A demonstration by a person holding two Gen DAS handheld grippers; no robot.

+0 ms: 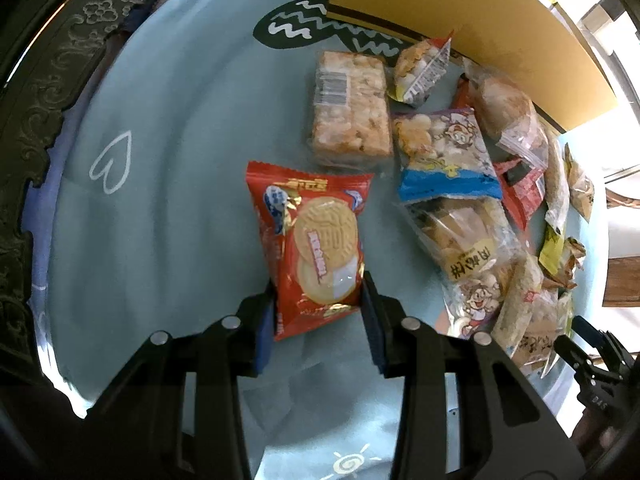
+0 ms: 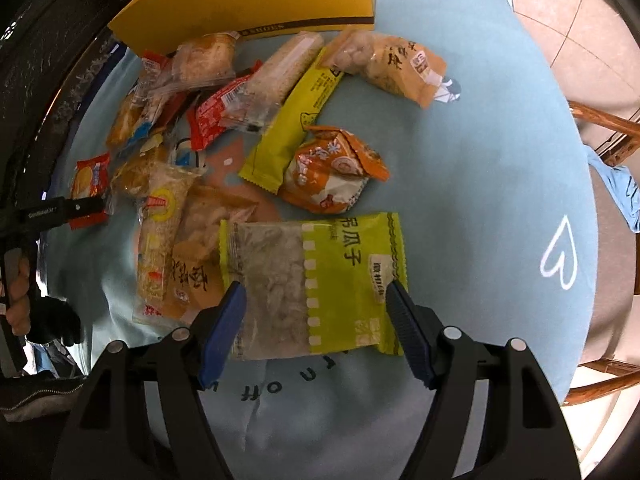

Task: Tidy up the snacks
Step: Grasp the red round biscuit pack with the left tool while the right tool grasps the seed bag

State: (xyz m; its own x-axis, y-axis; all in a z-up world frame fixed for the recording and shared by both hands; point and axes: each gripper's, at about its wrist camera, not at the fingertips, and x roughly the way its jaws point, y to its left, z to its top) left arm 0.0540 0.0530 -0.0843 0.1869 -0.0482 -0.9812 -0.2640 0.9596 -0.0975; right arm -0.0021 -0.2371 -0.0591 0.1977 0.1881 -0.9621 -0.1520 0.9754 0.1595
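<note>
My left gripper [image 1: 319,286] is shut on a red cookie packet [image 1: 312,240], its pads pressed against the packet's lower sides over the light blue cloth. The same packet [image 2: 90,182] shows small at the left of the right wrist view, held by the left gripper [image 2: 105,206]. My right gripper [image 2: 314,296] is open, its fingers on either side of a green and clear seed packet [image 2: 312,280] lying flat on the cloth. A loose heap of snack packets [image 2: 208,120] lies beyond it.
A yellow box [image 2: 256,0] lies at the far side of the round table, also in the left wrist view [image 1: 460,8]. A clear-wrapped rice bar [image 1: 350,108] and a blue-striped packet [image 1: 444,152] lie near the red packet. A wooden chair [image 2: 608,128] stands to the right.
</note>
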